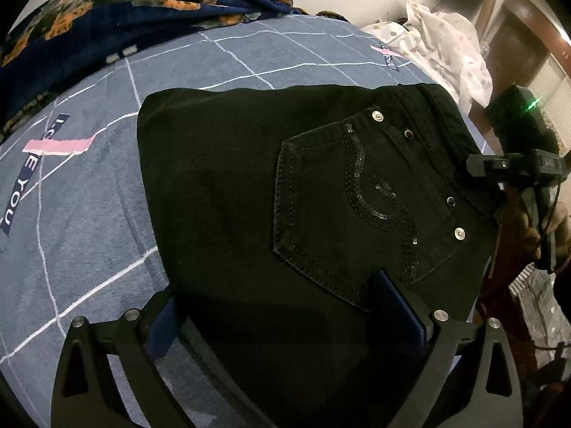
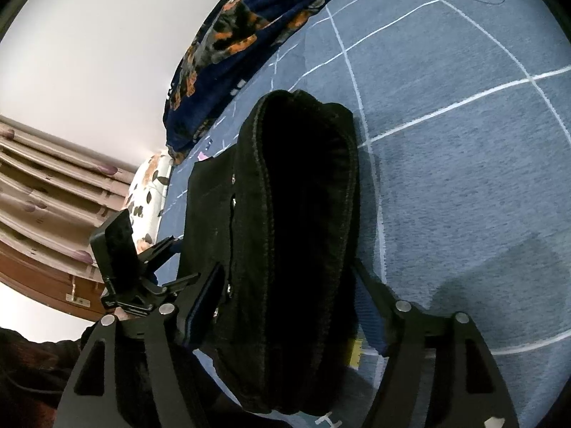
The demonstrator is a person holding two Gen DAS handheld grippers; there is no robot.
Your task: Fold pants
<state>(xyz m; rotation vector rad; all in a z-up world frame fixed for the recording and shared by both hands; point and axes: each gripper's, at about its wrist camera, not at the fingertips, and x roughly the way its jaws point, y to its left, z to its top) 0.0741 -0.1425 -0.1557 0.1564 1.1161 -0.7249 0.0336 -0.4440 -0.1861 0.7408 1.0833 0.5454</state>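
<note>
Pants point(image 1: 249, 185), black denim, lie on the bed point(image 1: 89, 214) as a compact folded block, back pocket point(image 1: 360, 210) with its sequin swirl facing up and the waistband toward the right edge of the mattress.

Step in hand, by my reading: late stage, likely the last fold or the squaring-up of the bundle. The block is already short and thick; no loose leg shows in either view.

Left gripper point(image 1: 282, 306): jaws spread wide, straddling the near part of the fabric, nothing pinched that I can see. Whether the pads touch the cloth I cannot tell.

Right gripper point(image 2: 285, 296): jaws also wide apart, with the thick rolled end of the pants sitting between them. The fabric fills much of the gap, but the blue pads do not look pressed in; I judge it a loose bracket, not a grip.

Next move, as a guess: either close on that thick end and carry it over, or press and smooth the stack. Layered denim will resist a narrow pinch, so a deep bite is called for.

Edges and room:
- Left and far of the pants, open checked sheet, plenty of space to slide or flip.
- Far side, a dark printed blanket point(image 1: 107, 18) heaped up, well apart.
- Right side is tight: the waistband lies near the mattress edge, with white floral bedding point(image 1: 449, 50) beyond.
- The two grippers work close together at that right end; risk of knocking.
</note>
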